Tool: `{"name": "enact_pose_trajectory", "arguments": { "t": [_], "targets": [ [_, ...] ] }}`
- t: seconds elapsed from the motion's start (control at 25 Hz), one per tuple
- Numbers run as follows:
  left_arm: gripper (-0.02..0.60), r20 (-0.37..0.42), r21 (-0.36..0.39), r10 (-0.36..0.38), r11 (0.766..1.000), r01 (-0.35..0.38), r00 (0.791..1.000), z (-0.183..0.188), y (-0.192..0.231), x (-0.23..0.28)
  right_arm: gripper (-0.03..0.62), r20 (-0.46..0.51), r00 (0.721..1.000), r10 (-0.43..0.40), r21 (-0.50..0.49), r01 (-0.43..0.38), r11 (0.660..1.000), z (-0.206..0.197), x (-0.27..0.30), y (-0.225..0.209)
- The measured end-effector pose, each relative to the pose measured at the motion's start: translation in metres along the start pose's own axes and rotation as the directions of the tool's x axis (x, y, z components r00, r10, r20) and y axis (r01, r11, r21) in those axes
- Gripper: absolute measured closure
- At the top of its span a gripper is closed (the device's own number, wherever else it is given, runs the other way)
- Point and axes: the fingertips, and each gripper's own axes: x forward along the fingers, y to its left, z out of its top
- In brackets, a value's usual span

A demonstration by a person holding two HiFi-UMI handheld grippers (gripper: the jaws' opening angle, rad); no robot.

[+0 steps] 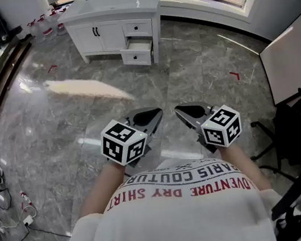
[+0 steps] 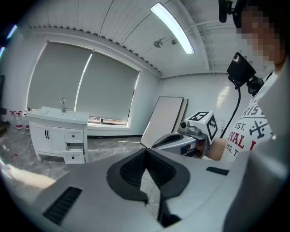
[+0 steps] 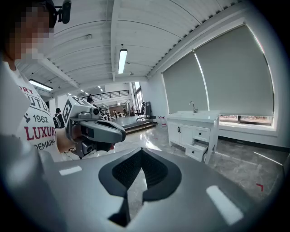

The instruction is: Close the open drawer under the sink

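Note:
A white vanity (image 1: pixel 102 34) with a sink and tap stands far across the marble floor. Its lower right drawer (image 1: pixel 138 52) is pulled out; the drawer above it is closed. The same open drawer (image 2: pixel 74 157) shows small in the left gripper view, and the drawer (image 3: pixel 196 152) also appears in the right gripper view. My left gripper (image 1: pixel 148 116) and right gripper (image 1: pixel 186 110) are held side by side in front of the person's body, several steps from the vanity. Both point toward it. Each one's jaws are shut with nothing between them, as the left gripper (image 2: pixel 146 154) and right gripper (image 3: pixel 141 152) show.
Water bottles (image 1: pixel 44 23) stand left of the vanity. A raised wooden step (image 1: pixel 3 75) runs along the left. A white board (image 1: pixel 293 63) leans at the right, with a black chair (image 1: pixel 294 135) below it. Cables (image 1: pixel 11 212) lie at the lower left. Red tape (image 1: pixel 235 76) marks the floor.

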Motion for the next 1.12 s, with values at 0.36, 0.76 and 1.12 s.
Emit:
{"name": "enact_pose_trajectory", "arguments": {
  "t": [0.36, 0.76, 1.12],
  "targets": [
    [0.578, -0.011, -0.004, -0.011, 1.0, 0.011, 1.0, -0.003, 0.002, -0.003, 0.594, -0.003, 1.0, 0.002, 0.0, -0.002, 1.0, 0.001, 0.005, 0.006],
    [0.578, -0.011, -0.022, -0.023, 0.999, 0.023, 1.0, -0.009, 0.0, -0.003, 0.594, -0.002, 1.0, 0.003, 0.012, -0.003, 1.0, -0.006, 0.006, 0.009],
    [0.58, -0.015, -0.03, -0.034, 0.999, 0.034, 0.999, -0.012, 0.003, 0.002, 0.594, -0.013, 1.0, 0.01, 0.017, -0.01, 1.0, -0.007, 0.01, 0.008]
  ]
}}
